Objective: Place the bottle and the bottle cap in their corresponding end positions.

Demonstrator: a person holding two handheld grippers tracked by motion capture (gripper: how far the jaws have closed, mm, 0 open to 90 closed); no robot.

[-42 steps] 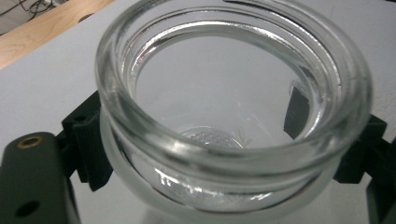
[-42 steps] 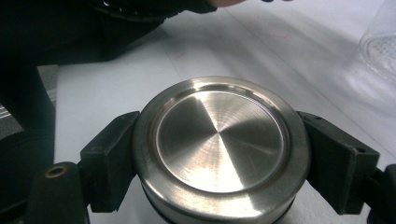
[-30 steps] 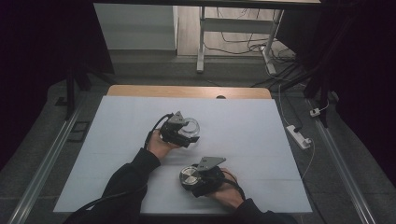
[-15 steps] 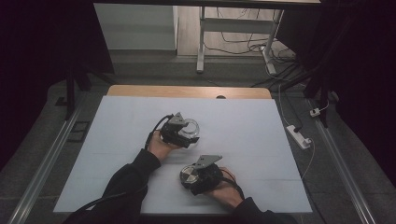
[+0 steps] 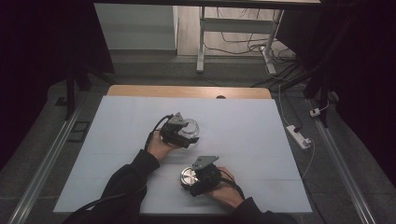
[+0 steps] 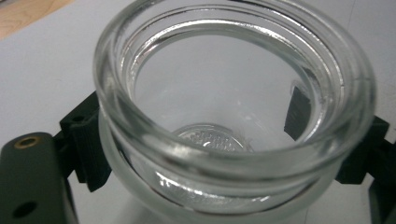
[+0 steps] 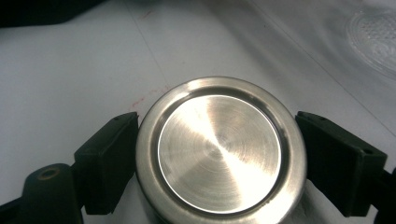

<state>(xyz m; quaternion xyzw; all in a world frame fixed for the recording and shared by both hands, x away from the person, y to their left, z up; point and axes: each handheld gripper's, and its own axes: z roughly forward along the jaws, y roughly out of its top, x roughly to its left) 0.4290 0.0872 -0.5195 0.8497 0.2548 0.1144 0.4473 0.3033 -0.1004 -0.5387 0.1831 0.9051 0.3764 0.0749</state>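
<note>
Dim room around a white-topped table

A grey floor (image 5: pixel 140 65) is seen beyond the table (image 5: pixel 116 121); a white frame (image 5: pixel 201 37), trailing cables (image 5: pixel 247 32) and what may be a power strip (image 5: pixel 299 136) are lit faintly.

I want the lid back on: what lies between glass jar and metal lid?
Bare white table between glass jar and metal lid, seen in the high view.

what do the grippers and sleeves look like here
Both grippers, left gripper and right gripper, are black, blocky, with a grey three-cornered plate on top. Each has two black jaws with square pads and a brass-coloured screw hole. A black cable trails from the left one. The person wears dark long sleeves.
</note>
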